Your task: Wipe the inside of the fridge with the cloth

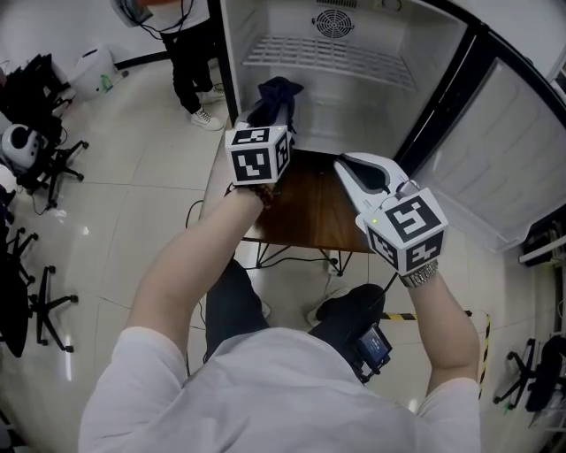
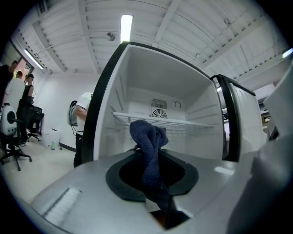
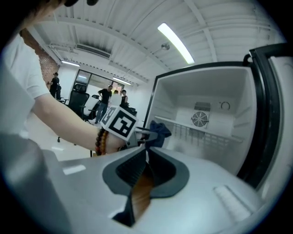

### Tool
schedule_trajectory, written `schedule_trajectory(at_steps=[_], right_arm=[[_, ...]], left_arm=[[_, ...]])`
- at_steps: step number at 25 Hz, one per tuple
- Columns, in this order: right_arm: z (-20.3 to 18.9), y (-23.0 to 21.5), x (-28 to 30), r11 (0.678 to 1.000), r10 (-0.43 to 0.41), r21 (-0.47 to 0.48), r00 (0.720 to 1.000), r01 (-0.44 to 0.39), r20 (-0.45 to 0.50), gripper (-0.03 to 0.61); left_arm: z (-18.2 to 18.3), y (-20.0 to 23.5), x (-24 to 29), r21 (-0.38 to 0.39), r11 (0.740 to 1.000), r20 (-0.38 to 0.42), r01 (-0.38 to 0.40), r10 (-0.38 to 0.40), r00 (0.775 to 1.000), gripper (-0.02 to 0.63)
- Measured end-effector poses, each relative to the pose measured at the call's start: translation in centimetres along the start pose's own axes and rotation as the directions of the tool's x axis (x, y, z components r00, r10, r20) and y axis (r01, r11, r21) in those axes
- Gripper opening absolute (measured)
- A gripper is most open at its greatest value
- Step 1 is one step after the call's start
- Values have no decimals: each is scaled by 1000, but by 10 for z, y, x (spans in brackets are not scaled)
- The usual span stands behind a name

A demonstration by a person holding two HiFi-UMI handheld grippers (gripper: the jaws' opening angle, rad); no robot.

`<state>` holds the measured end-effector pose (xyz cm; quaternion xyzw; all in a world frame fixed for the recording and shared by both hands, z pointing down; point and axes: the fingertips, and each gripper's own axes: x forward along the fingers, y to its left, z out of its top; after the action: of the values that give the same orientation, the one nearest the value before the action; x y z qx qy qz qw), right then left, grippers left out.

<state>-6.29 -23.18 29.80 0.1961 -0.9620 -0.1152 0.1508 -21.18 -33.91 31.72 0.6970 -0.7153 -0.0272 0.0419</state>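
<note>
The left gripper has its jaws pinched on a dark blue cloth. The cloth runs up between the pads and bunches in a loose knot past the tips. The right gripper has its jaws pressed together at the tips with nothing between them. Only a sliver of brown table shows through the gap lower down.

In the head view the right gripper lies at about 4 o'clock from the left one, a little apart from it. Both point toward 12 o'clock, at the open fridge. Each gripper carries a marker cube, the left cube just behind the cloth and the right cube above a wrist with a watch. The left wrist wears a bead bracelet.

The cloth is at the mouth of the fridge, near its left wall and lower than the white wire shelf. Whether it touches any surface of the fridge cannot be told. A round fan grille sits on the back wall above the shelf. The fridge door stands swung open at 2 o'clock. The brown table top shows under both grippers, just in front of the fridge.

At 11 o'clock a person in dark trousers stands on the pale tiled floor. Black office chairs stand at 9 o'clock.
</note>
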Motion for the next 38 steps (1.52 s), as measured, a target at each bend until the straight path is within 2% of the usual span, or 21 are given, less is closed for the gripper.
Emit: schedule_trajectory(at_steps=[3,8,12,16,20,24,29,32,35,38], right_arm=[[-3,-3,0,1000,10,13,1000,-10,5,23],[-7,-14,25,998,17,67,1000,-16,-13,23],[-9,-18,59,992,50,114,998,-46,-33,60],[-5,-24,89,986,89,141,996,-86,-18,121],[-4,-33,111,969,161,186,987,-160,11,134],[-2,-30,125,936,262,235,964,-264,41,213],[-1,-19,138,900,366,233,929,-368,52,213],[-1,-10,141,869,428,240,901,-432,74,213],[-2,-1,142,847,470,231,878,-478,93,166],[-3,7,146,844,485,208,869,-494,98,116]], left_arm=[[-8,4,3,-8,1000,-17,-27,26,1000,72],[-13,4,-7,-44,999,-9,-17,16,1000,72],[-10,2,-14,-55,998,1,-4,4,1000,72],[-4,-7,-27,-79,993,15,84,-83,996,72],[2,-12,-39,-88,980,49,180,-176,983,74],[5,-12,-45,-108,959,61,262,-257,964,74],[3,-14,-47,-166,923,67,347,-341,938,74],[1,-13,-48,-214,892,76,398,-391,917,74],[-1,-14,-51,-244,863,72,443,-439,896,77],[-6,-12,-52,-246,858,52,452,-454,890,83]])
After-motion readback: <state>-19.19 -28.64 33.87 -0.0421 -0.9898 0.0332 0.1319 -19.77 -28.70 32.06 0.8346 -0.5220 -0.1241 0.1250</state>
